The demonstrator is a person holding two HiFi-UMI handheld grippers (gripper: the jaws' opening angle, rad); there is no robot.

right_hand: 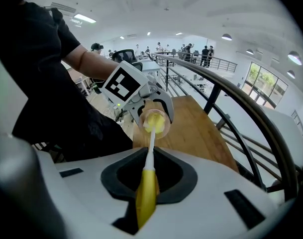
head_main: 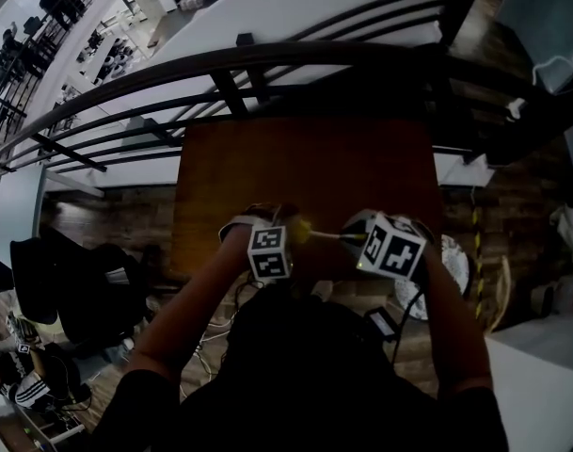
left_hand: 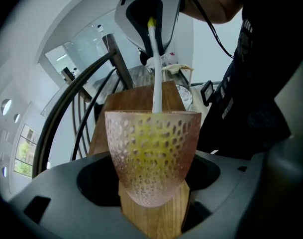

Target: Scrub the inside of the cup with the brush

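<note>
A pink, see-through dimpled cup (left_hand: 152, 153) sits in my left gripper (left_hand: 152, 185), whose jaws are shut on its lower part, mouth facing away from the camera. The brush has a yellow handle (right_hand: 147, 193) clamped in my right gripper (right_hand: 147, 180) and a white shaft (right_hand: 151, 151). Its yellow head (right_hand: 153, 124) is inside the cup and shows through the cup wall (left_hand: 147, 143). In the head view both grippers meet low over the near edge of the wooden table (head_main: 305, 172), left gripper (head_main: 269, 250) beside right gripper (head_main: 396, 245), with the brush (head_main: 305, 231) between them.
A black curved railing (head_main: 220, 73) runs just beyond the table's far edge, with a lower floor of desks and people behind it. Dark bags (head_main: 70, 281) lie on the floor at the left. A white round object (head_main: 453, 264) and cables lie at the right.
</note>
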